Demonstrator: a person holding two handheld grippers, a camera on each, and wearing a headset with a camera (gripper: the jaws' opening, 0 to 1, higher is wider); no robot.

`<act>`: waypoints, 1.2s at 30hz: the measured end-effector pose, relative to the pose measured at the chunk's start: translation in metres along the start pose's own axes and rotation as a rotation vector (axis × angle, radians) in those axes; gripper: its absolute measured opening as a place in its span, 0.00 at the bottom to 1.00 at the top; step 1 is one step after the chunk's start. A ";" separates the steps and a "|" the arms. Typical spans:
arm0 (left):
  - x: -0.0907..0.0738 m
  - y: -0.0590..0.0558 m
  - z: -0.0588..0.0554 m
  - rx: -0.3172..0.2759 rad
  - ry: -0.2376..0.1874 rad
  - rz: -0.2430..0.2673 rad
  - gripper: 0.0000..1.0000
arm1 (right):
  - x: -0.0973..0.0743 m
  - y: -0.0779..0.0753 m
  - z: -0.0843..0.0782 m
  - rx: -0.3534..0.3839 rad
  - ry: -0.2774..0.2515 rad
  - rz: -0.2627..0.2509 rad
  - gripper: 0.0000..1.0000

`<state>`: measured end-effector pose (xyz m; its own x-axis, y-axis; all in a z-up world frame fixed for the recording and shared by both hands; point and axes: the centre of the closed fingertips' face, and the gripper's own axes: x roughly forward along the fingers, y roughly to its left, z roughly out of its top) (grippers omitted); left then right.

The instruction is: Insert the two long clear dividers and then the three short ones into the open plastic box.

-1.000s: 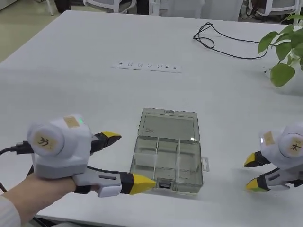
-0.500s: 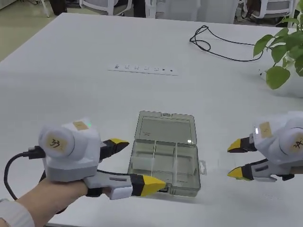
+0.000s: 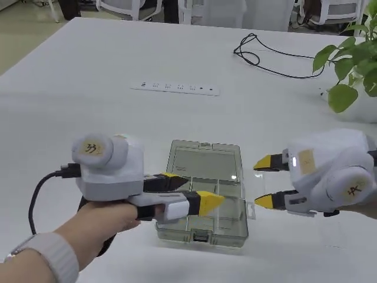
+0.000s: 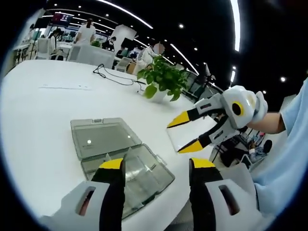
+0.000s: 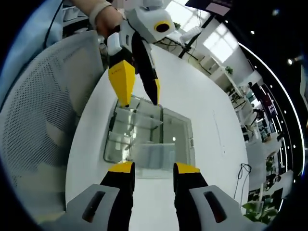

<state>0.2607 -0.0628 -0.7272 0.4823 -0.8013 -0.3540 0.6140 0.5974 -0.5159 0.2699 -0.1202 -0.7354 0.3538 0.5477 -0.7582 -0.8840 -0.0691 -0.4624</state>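
The open clear plastic box [image 3: 203, 236] lies at the near edge of the white table, its lid [image 3: 206, 159] flat behind it. Clear dividers split its tray into compartments. My right gripper [image 3: 264, 182] hovers just right of the box. It grips a clear divider [image 5: 151, 156] between its yellow tips, also seen from the left gripper view as a clear divider [image 4: 188, 134] in the right gripper [image 4: 182, 135]. My left gripper [image 3: 193, 188] hangs open over the box's front left, with nothing between its fingers. The box [image 4: 144, 178] sits below those jaws.
A white power strip [image 3: 175, 88] lies on the table behind the box. Farther back there is a black cable [image 3: 259, 56], and a potted plant [image 3: 353, 59] stands at the right. A mesh chair [image 5: 43, 120] is just off the table's near edge.
Both grippers have closed in on the box. The left one rose and moved right over its front, and the right one moved left to the box's right side.
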 end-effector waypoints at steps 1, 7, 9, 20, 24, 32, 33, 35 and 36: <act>0.002 -0.001 -0.001 -0.010 0.004 -0.004 0.47 | 0.001 0.000 0.003 -0.007 -0.004 -0.002 0.32; 0.013 -0.011 -0.005 -0.104 0.024 -0.043 0.31 | 0.003 0.002 0.021 -0.058 -0.015 -0.021 0.32; 0.014 -0.013 -0.005 -0.115 0.020 -0.050 0.27 | 0.004 0.000 0.024 -0.097 -0.008 -0.041 0.32; 0.019 -0.015 -0.009 -0.242 0.002 -0.058 0.02 | 0.008 0.004 0.029 -0.144 0.010 -0.058 0.32; 0.020 -0.017 -0.008 -0.276 -0.004 -0.063 0.00 | 0.009 0.006 0.030 -0.157 0.015 -0.057 0.32; 0.020 -0.023 -0.009 -0.298 0.000 -0.081 0.00 | 0.006 0.008 0.029 -0.165 0.009 -0.055 0.32; 0.020 -0.024 -0.010 -0.300 0.003 -0.084 0.00 | 0.006 0.008 0.029 -0.164 0.009 -0.052 0.32; 0.019 -0.024 -0.010 -0.293 0.003 -0.088 0.00 | 0.005 0.009 0.029 -0.176 0.008 -0.048 0.32; 0.019 -0.025 -0.010 -0.291 0.004 -0.089 0.00 | 0.006 0.009 0.030 -0.183 0.006 -0.046 0.33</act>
<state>0.2484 -0.0930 -0.7293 0.4317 -0.8508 -0.2997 0.4488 0.4908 -0.7468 0.2547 -0.0930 -0.7301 0.3950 0.5487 -0.7368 -0.7965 -0.1950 -0.5723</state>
